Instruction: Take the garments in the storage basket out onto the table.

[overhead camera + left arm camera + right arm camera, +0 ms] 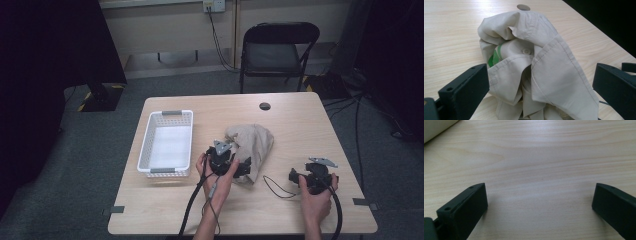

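**Beige garment bracketed by spread left jaws; right gripper idle over bare wood**

A crumpled beige garment [251, 147] is found near the middle of the wooden table [300, 125], just to the right of a white plastic basket [166, 144] that is set toward the table's left side. The 2 are apart, not touching.

The left gripper [239, 166] is held at the near edge of the garment. In the left gripper view its 2 black jaws are seen spread wide, 1 on either side of the cloth [536, 67], and no contact between jaw and fabric can be confirmed. A pale button [526, 51] and a green patch [494, 58] are noted among the folds. A round dark grommet [523, 7] is visible in the tabletop just beyond the garment; the same grommet [265, 106] is seen in the high view near the far edge.

The right gripper [299, 176] is held well apart from the garment, near the table's right front. In the right gripper view its 2 jaws are likewise spread wide, with nothing between them but bare wood grain [539, 182]. A thin black cable loop [274, 186] is recorded on the table between the 2 grippers.

A black folding chair [277, 47] is placed on the floor beyond the table's far edge.
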`<act>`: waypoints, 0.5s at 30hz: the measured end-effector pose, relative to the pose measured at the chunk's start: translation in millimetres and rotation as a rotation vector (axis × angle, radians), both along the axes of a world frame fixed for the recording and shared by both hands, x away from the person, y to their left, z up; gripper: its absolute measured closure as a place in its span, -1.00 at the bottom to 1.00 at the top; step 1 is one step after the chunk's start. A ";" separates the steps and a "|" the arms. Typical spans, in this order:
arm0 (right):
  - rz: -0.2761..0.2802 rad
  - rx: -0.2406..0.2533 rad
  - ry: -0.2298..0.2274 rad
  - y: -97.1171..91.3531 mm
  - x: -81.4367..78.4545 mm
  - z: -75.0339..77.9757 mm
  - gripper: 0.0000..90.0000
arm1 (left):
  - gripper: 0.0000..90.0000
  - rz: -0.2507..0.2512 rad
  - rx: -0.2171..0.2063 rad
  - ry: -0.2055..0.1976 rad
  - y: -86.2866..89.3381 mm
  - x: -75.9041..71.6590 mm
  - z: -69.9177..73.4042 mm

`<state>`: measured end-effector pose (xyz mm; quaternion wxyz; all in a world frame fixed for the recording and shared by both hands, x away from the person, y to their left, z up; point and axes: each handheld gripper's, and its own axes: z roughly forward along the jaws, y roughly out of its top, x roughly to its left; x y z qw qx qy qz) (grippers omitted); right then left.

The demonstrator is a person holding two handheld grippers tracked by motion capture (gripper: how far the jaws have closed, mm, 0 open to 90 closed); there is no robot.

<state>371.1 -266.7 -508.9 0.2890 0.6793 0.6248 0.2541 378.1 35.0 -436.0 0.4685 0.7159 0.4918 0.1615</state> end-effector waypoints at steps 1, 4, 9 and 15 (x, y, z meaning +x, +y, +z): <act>0.000 0.000 0.000 0.0 0.0 0.0 -1.00 | -0.99 0.001 0.000 -0.002 0.8 -0.9 0.5; 0.000 0.000 0.000 0.0 0.0 0.0 -1.00 | -0.99 0.001 -0.004 -0.009 2.1 -3.8 1.9; 0.000 0.000 0.000 0.0 0.0 0.0 -1.00 | -0.99 0.004 0.006 -0.019 3.6 -11.1 3.7; 0.000 0.000 0.000 0.0 0.0 0.0 -1.00 | -0.99 0.007 0.006 -0.028 6.4 -19.5 5.0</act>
